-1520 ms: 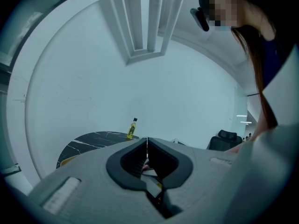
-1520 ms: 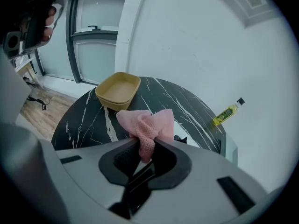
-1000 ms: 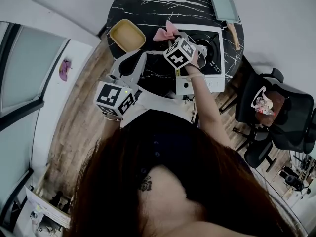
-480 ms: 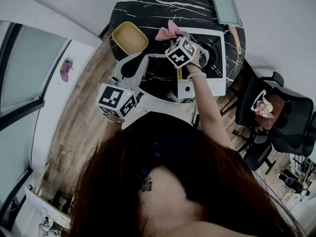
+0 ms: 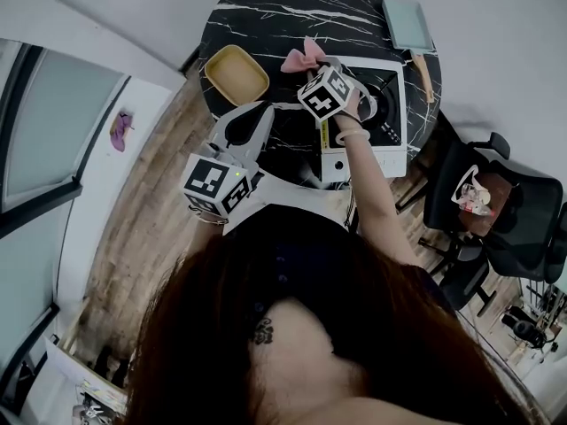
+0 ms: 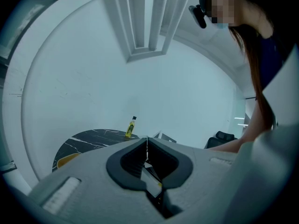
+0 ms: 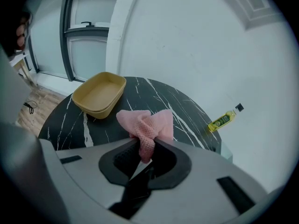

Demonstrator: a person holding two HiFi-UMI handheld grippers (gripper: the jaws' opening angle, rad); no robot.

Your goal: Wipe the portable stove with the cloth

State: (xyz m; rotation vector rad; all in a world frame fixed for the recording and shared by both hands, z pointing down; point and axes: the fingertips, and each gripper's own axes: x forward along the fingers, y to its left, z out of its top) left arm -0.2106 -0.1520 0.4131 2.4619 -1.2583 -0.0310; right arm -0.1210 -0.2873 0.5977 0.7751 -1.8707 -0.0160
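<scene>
right gripper (image 7: 142, 146), clamped on the pink cloth (image 7: 147, 125), should press it flat across the stove (image 5: 390, 144); left gripper (image 6: 147, 141) sits closed, empty.

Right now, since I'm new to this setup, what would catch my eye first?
The pink cloth pinched in the right gripper, bunched above the black marble table. Then the yellow tray on the table's left and the white portable stove on its right. The left gripper is shut, empty.
</scene>
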